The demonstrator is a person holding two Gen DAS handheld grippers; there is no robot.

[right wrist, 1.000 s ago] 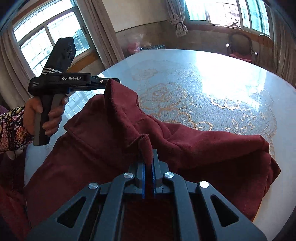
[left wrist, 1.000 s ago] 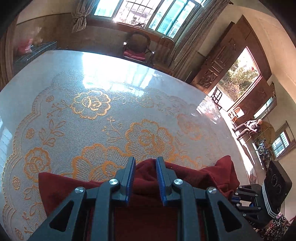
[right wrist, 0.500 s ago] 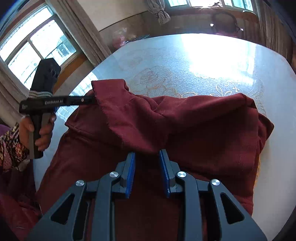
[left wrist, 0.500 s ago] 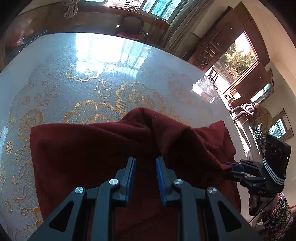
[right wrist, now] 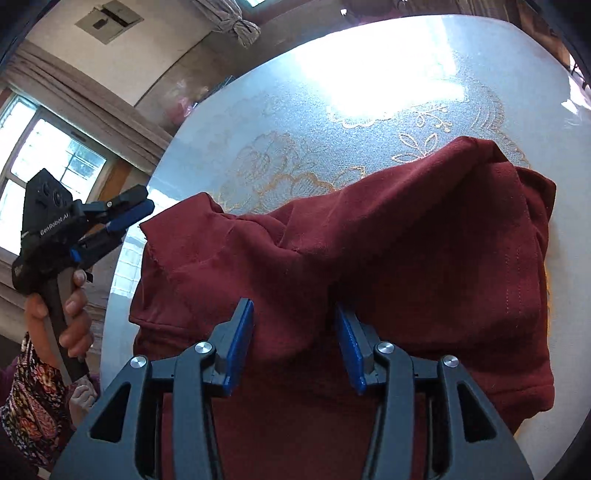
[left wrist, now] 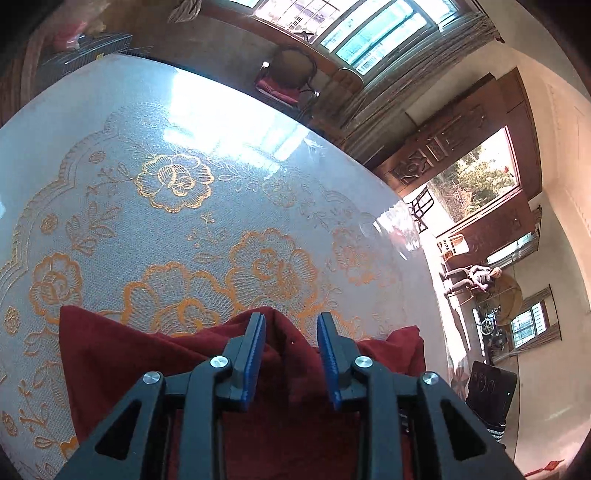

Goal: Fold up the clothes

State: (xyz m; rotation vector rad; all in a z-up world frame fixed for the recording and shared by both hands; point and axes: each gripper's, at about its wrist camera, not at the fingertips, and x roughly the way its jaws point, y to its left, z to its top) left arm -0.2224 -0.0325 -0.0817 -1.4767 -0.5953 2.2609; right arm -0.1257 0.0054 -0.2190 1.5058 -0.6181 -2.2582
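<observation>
Right now a dark red piece of clothing (right wrist: 388, 240) lies in a bunched heap on a round table (left wrist: 184, 147). The table has a shiny pale cover with gold flowers (left wrist: 173, 181) drawn on it. The cloth sits on the near part of the table, close to both tools, and its far edge rises in soft humps.

In the right wrist view, the right gripper (right wrist: 293, 325) hangs over the red cloth. Its blue pads (right wrist: 240, 339) stand apart and its jaws are opening. A fold of the cloth sits in the gap between them, but the pads do not squeeze it, so the cloth is let go.

At the left of that same view, the left gripper (right wrist: 144, 212) is held up just beside the left corner of the cloth, not touching it. A hand (right wrist: 70, 317) in a flowery sleeve (right wrist: 29, 398) grips its handle. White letters on the side of the tool read "GenRobot.AI".

In the left wrist view, the left gripper (left wrist: 291, 328) points down at the cloth. Its jaws are opening too, with a hump of red cloth seen between the blue pads (left wrist: 256, 354). The pads do not press on it.

Far behind the table stands a chair with a red cushion (left wrist: 284, 86) under a big window (left wrist: 365, 33). Far to the right a carved wooden door (left wrist: 454, 147) is open, and a person (left wrist: 476, 277) sits out there. No other writing can be read.
</observation>
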